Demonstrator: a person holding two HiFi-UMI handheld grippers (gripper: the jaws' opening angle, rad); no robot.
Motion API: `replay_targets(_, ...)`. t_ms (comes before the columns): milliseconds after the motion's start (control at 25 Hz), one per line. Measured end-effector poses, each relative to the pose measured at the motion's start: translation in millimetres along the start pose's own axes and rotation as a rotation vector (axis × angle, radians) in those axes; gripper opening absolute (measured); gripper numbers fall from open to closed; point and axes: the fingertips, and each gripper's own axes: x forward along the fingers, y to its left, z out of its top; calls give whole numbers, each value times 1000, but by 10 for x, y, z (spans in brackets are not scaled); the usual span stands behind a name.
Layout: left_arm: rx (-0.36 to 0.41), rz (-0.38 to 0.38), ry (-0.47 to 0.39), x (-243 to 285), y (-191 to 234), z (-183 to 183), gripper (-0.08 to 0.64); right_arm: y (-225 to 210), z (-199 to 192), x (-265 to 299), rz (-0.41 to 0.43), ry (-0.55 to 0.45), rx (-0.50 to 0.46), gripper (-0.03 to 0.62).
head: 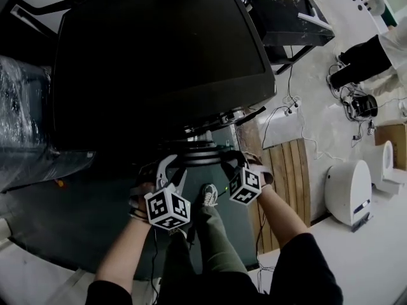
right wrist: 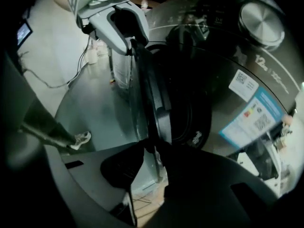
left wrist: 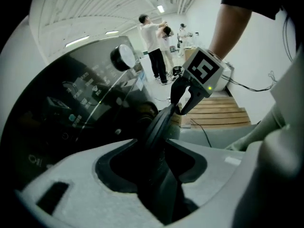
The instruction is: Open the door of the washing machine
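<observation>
Standing over a dark front-loading washing machine (head: 159, 62), a person holds a gripper in each hand low at its front, where the round door (right wrist: 152, 94) stands ajar, swung out from the cabinet and seen almost edge-on from both gripper views. The left gripper (left wrist: 159, 175) is clamped on the door: its pale jaws sit on either side of the dark rim, which runs straight up out of the gap between them. The right gripper (right wrist: 152, 156) is likewise closed on the door, the rim wedged between its dark jaws with the bulging door glass just to the right of them. Each gripper shows in the other's view, further along the same rim, so the two grips are near each other but apart. In the head view the left gripper is at the door's left side and the right one at its right side, with the person's bare forearms reaching down to them. On the sloping control panel above the door sits a silver dial (right wrist: 261, 15), and a blue and white label (right wrist: 259, 113) is stuck on the machine's front beside the opening. A shoe (head: 208, 196) is planted on the grey floor below the door, and a wooden slatted board (head: 289, 176) lies just to the right of the machine. Two people (left wrist: 154, 46) stand well off in the background.
</observation>
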Motion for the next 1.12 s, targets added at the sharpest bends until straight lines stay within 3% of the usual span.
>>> replay_targets(280, 43, 73, -51, -189, -315, -137, 205, 550, -72, -133, -107, -36, 176, 157)
replay_targets(480, 47, 48, -57, -352, -546, -268, 214, 959, -78, -328, -78, -45, 308, 176)
replay_targets(720, -3, 22, -35, -600, -774, -508, 244, 1376, 137, -795, -117, -103, 469, 212)
replay_targets(960, -66, 16, -39, -913, -1032, -859, 279, 1872, 386, -1242, -159, -160, 608, 195)
replay_targets(1120, -10, -1, -11, -1110, -1175, -1124, 291, 2148, 612, -1349, -149, -198, 686, 185)
